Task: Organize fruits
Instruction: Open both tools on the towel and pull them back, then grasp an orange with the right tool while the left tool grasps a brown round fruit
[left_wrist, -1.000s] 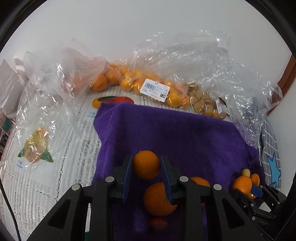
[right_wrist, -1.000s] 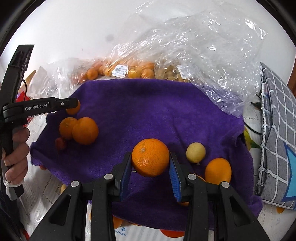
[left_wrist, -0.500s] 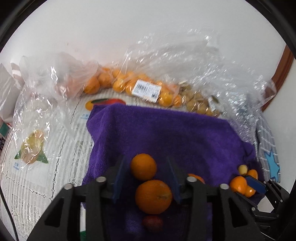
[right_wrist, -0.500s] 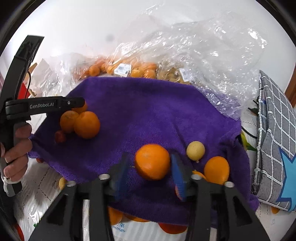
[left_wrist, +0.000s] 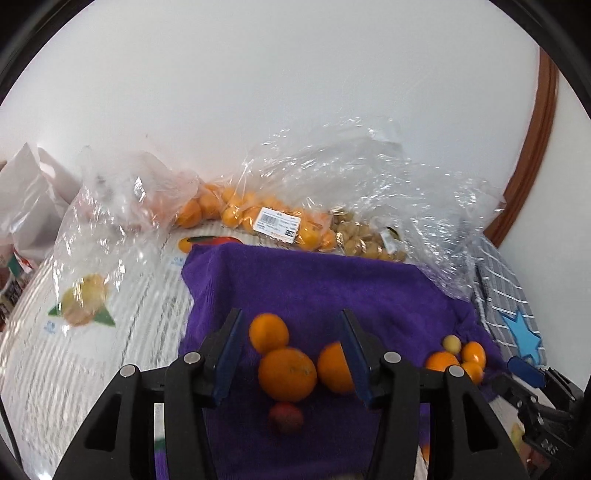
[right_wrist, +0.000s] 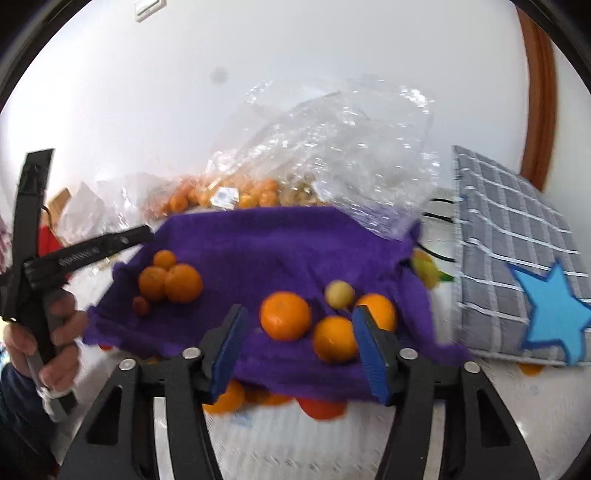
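oranges (right_wrist: 284, 315) loose on purple towel (right_wrist: 280, 243), white wall (right_wrist: 258, 74) behind

Close wrist views, downward-tilted, perhaps sharing purple towel (left_wrist: 332, 288)

On the purple towel (right_wrist: 280, 243) lie six oranges (right_wrist: 285, 314), one small red fruit (right_wrist: 141, 305) and one pale yellow fruit (right_wrist: 340, 293).

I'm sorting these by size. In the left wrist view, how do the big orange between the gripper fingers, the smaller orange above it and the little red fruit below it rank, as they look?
Largest to smallest, as they look:
1. big orange
2. smaller orange
3. red fruit
The red fruit lies nearest the camera yet looks smallest, so it ranks last safely.
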